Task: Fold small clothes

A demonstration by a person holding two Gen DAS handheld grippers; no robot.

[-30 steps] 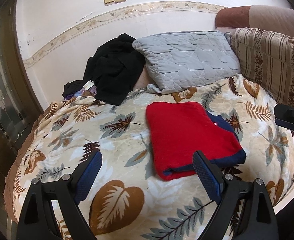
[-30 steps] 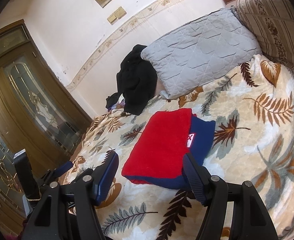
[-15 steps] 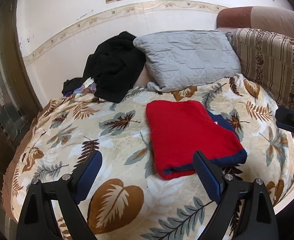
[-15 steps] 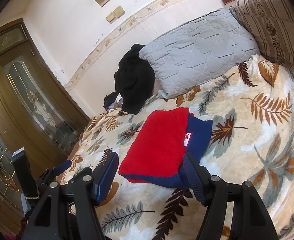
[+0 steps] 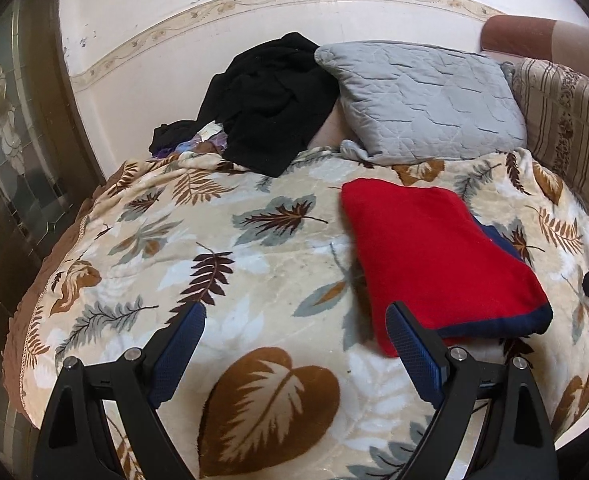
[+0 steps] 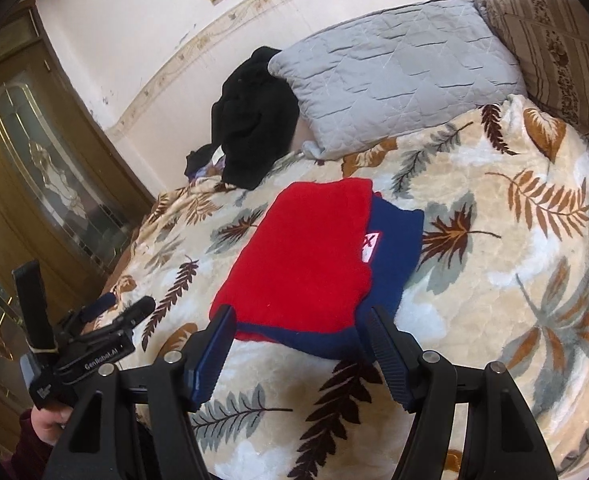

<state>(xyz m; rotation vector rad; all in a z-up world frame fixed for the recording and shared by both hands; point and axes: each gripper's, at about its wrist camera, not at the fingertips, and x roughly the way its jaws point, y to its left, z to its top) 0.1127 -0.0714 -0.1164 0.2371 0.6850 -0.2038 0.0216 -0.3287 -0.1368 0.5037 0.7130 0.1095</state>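
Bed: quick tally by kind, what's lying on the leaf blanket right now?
Folded garments: 1, red and navy garment
Unfolded clothes: 1 heap, black garment over some smaller pieces
Pillows: 2, grey pillow, striped pillow
Total: 4

Both grippers hold nothing, jaws apart.

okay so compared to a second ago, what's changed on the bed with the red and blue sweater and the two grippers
Very little. The left gripper has swung slightly leftward, so the folded red and blue sweater sits further right in its view. The right gripper has eased a bit closer to the sweater's near edge. Both stay open and hold nothing. The sweater, black clothes and grey pillow lie where they were.
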